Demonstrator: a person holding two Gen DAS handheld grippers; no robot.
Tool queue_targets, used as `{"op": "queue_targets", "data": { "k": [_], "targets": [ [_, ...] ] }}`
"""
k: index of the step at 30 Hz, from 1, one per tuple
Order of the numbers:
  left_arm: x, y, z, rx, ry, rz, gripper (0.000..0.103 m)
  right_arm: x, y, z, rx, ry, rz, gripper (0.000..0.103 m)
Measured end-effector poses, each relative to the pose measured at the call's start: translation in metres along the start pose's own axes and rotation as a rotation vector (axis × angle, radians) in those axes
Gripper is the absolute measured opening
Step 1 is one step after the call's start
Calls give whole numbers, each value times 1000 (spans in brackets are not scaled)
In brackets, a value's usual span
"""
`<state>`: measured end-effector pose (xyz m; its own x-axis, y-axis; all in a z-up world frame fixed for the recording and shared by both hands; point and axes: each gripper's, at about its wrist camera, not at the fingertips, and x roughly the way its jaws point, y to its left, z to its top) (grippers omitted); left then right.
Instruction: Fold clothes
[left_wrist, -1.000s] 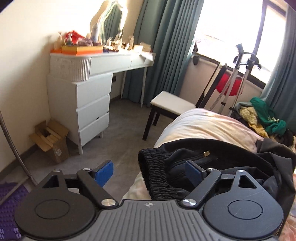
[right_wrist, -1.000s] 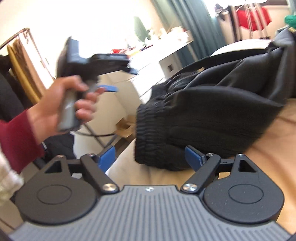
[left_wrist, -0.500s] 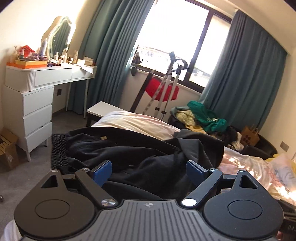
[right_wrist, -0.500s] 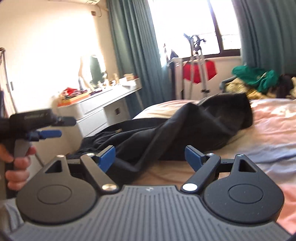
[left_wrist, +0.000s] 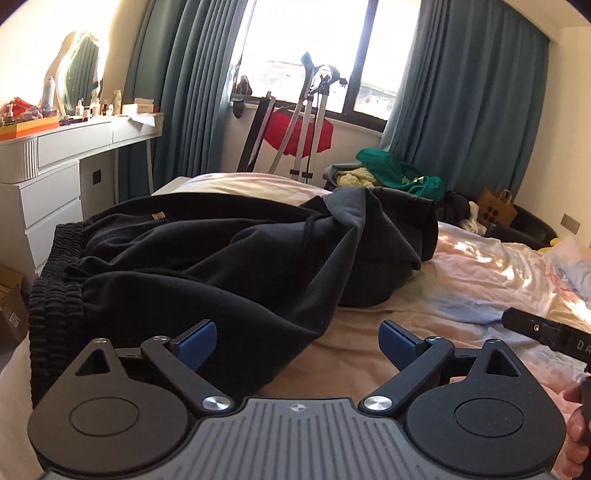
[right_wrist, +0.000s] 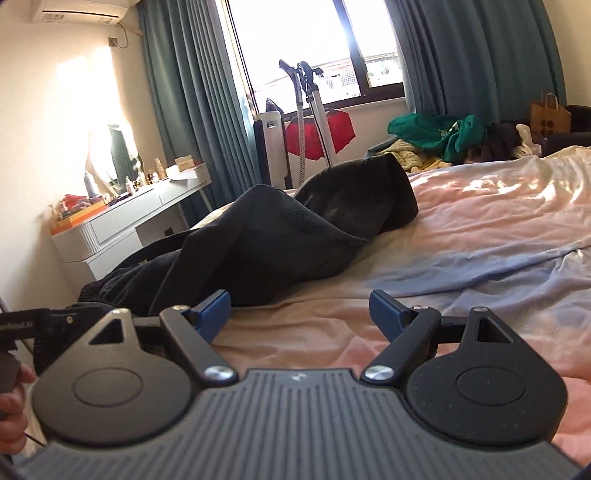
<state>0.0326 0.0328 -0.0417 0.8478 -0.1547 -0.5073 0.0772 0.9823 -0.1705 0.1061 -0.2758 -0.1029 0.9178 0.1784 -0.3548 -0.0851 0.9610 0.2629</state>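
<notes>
A black pair of trousers (left_wrist: 221, 258) with a ribbed elastic waistband (left_wrist: 51, 295) lies crumpled on the bed (left_wrist: 461, 291), waistband at the near left edge, legs bunched toward the far side. In the right wrist view the same black trousers (right_wrist: 280, 243) stretch across the left half of the bed (right_wrist: 480, 258). My left gripper (left_wrist: 298, 341) is open, hovering just before the near hem of the fabric, holding nothing. My right gripper (right_wrist: 300, 314) is open too, over bare sheet to the right of the trousers, its left fingertip near the cloth's edge.
A white dressing table (left_wrist: 55, 162) with clutter stands left of the bed. A garment steamer (left_wrist: 310, 122) and red cloth stand by the window. A heap of green and yellow clothes (left_wrist: 399, 173) lies beyond the bed. A cardboard box (left_wrist: 11, 306) sits on the floor.
Both grippers have pulled back and swung right from the waistband at the bed's edge. The views now take in the whole garment and the window. Both stayed open.
</notes>
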Motion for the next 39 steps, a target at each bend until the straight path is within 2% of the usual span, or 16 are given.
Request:
{"op": "queue_targets", "data": {
  "k": [7, 13, 24, 31, 37, 39],
  "targets": [
    [6, -15, -10, 86, -19, 34, 96, 5, -3, -1, -19, -12, -44, 84],
    [3, -17, -12, 114, -32, 34, 97, -5, -2, -2, -7, -27, -73, 84],
    [10, -19, -18, 169, -6, 85, 97, -16, -1, -6, -2, 14, -88, 84],
    [32, -28, -5, 230, 25, 144, 97, -15, -6, -7, 17, 38, -96, 84],
    [85, -43, 26, 276, 17, 134, 95, -12, -16, -6, 51, 63, -123, 84],
    [102, -48, 37, 291, 14, 131, 92, -8, -23, -9, 65, 86, -147, 84]
  ]
}}
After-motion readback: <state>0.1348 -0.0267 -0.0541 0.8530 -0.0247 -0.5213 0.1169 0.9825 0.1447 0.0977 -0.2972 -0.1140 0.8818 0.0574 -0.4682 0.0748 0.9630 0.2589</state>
